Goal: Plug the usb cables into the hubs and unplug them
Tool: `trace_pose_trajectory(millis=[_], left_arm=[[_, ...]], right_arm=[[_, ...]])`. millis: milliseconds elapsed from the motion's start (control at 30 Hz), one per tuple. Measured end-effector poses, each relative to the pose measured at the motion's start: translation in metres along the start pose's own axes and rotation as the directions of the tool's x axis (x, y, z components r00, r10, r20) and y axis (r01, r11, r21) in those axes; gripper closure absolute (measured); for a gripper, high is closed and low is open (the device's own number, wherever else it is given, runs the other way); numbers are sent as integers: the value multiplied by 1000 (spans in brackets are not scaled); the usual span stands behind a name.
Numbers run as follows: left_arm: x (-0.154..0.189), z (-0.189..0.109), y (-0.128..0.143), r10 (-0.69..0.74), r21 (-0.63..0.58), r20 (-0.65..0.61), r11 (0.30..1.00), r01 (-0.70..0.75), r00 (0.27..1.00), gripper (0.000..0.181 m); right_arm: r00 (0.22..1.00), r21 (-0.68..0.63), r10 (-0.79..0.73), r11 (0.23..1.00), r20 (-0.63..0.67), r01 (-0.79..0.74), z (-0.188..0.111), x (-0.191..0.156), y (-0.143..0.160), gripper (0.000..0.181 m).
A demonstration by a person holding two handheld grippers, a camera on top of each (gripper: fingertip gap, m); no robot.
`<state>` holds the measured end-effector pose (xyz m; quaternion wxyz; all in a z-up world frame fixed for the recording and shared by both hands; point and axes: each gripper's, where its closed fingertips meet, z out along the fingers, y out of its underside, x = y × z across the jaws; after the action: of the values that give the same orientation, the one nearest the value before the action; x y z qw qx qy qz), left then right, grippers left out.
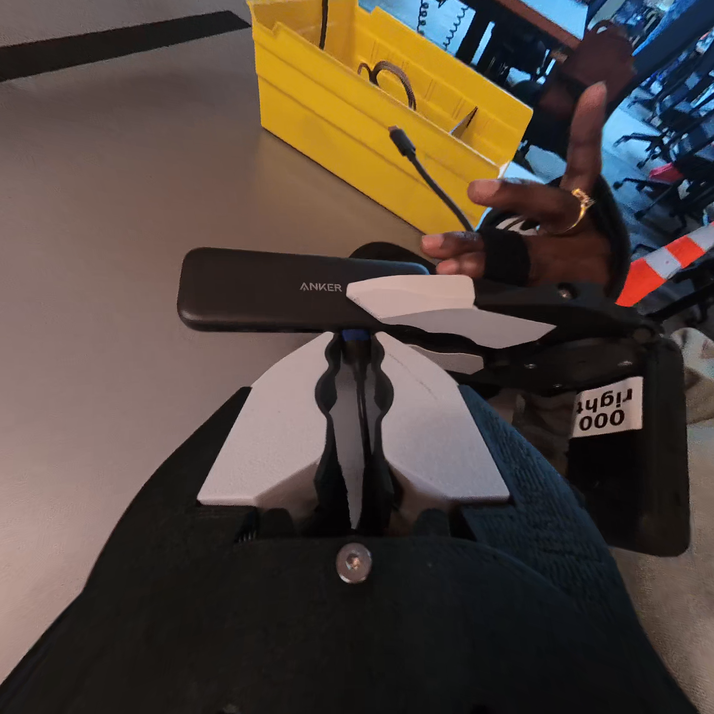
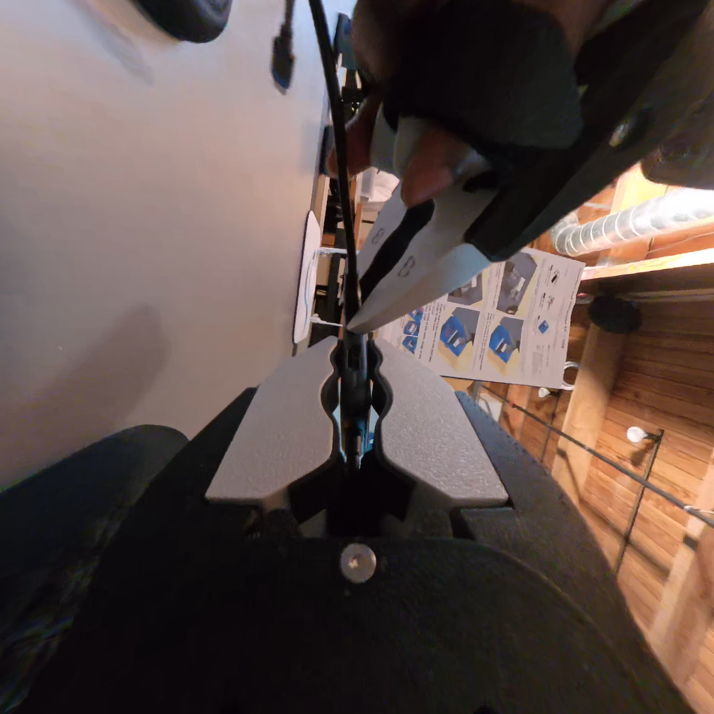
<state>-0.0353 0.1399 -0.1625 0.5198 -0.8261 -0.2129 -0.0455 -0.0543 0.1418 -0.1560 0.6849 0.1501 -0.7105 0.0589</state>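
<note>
A black USB hub (image 1: 247,286) is held level above the grey table. My right gripper (image 1: 371,313) comes in from the right and is shut on the hub's right end, one white finger above and one below. My left gripper (image 1: 353,340) is shut on a black USB plug (image 1: 353,347). The plug's blue end meets the hub's near edge, and I cannot tell how deep it sits. In the right wrist view the right gripper (image 2: 353,347) clamps the hub (image 2: 353,386) edge-on. The left gripper (image 2: 357,309) reaches in from the upper right.
A yellow bin (image 1: 347,116) with cables in it stands on the table (image 1: 96,232) behind the hub. A loose black cable with a small plug (image 1: 402,139) arcs up past a person's hand (image 1: 541,232). A white pad (image 2: 307,282) lies at the table's edge. My two grippers' fingertips are within a few centimetres of each other.
</note>
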Motion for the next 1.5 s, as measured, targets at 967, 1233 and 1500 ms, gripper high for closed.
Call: trace_pose_trajectory(millis=[967,1233,1500], left_arm=[[-71,-221,-12,102,167,571,957,-236,815,145],[-152,-293,134,-106,-108,619,970,218,778,157],[-212,-343,164,-49,-250,828,860,444,559,152]], right_arm=[[978,34,203,979,-43,-202,-1,-9,21,170],[980,31,198,980,-38,-197,-1,-10,22,170],[986,50,167,985,-23,-166,1,-12,12,170]])
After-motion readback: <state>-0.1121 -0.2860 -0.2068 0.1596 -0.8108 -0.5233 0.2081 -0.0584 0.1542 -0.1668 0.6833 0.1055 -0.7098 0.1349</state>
